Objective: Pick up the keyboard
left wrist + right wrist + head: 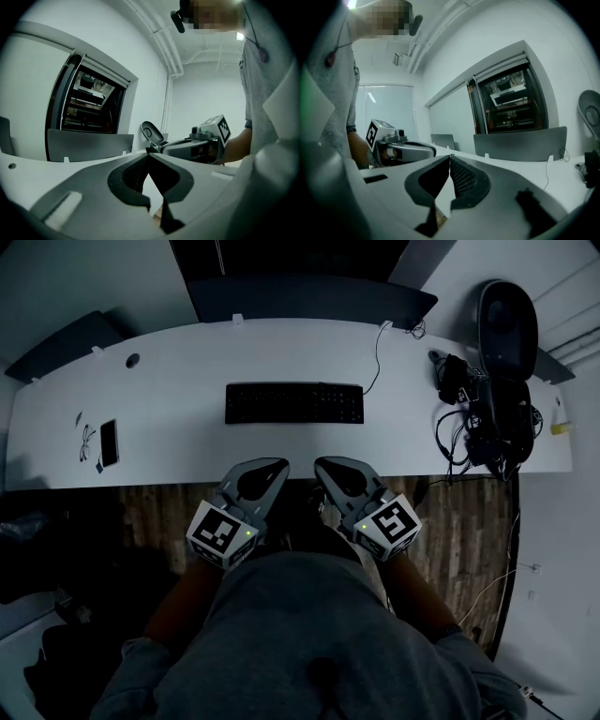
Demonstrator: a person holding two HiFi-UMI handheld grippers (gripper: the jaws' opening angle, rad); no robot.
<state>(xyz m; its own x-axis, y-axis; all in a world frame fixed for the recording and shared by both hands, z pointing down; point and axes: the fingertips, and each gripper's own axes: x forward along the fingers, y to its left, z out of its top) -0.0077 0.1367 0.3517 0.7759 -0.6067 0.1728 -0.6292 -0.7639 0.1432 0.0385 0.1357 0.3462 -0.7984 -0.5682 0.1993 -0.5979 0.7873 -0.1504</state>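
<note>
White curved surface [187, 362] bearing a phone [109, 442] near its left end and a tangle of black cables [473, 427] at its right end; wooden floor [464, 531] along its near edge.

Head view: a camera high above faces steeply down on a white desk [187, 390], with the person's grey-clad chest filling the bottom edge. The left gripper [279, 465] and right gripper [322, 465] show side by side at the desk's near edge. Each gripper view rides low, close behind its own jaws, and looks almost level across the desk. Each catches the other gripper on its inner side. Both take in a grey partition [89, 143] and a dark window [89, 105] beyond, probably the same ones, though the frames are dim.
</note>
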